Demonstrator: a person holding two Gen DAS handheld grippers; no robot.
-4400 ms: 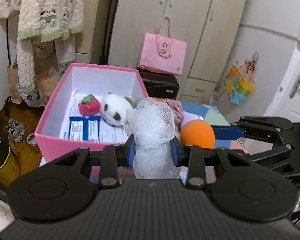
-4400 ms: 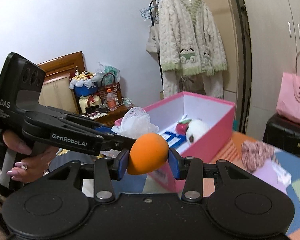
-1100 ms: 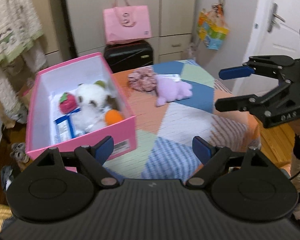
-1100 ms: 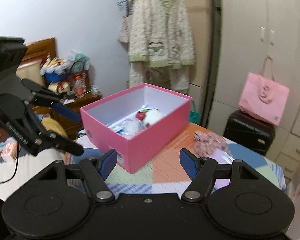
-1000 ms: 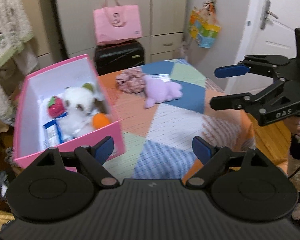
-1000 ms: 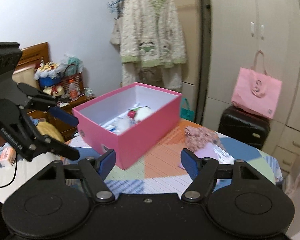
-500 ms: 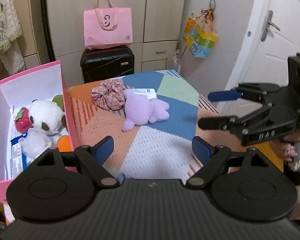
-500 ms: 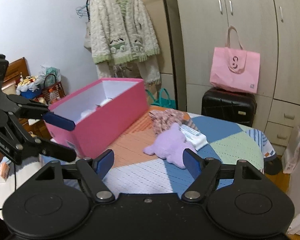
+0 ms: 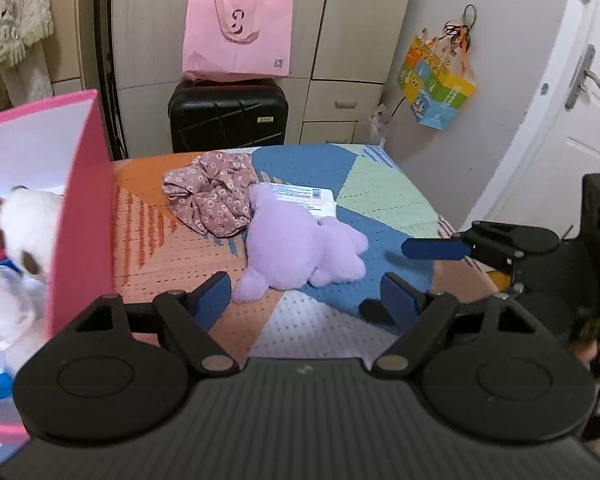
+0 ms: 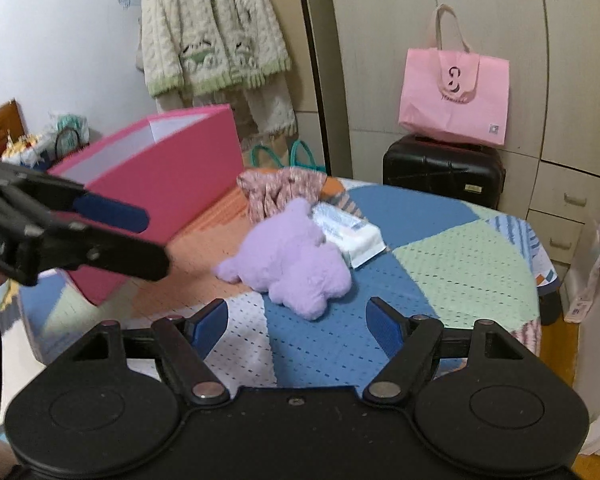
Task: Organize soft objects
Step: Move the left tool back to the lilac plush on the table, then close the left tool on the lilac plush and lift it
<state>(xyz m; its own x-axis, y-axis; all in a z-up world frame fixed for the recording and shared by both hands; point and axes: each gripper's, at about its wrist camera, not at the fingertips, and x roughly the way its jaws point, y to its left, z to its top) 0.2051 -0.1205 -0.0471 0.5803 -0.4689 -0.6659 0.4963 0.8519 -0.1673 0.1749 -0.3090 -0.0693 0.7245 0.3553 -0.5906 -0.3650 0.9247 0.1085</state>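
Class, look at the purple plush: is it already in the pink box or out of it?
Out. The purple plush lies on the patchwork cover beside the pink box.

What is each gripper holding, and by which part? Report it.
Nothing is held. The left gripper has empty jaws, closing slightly; the right gripper is open and empty. The purple plush lies free on the table.
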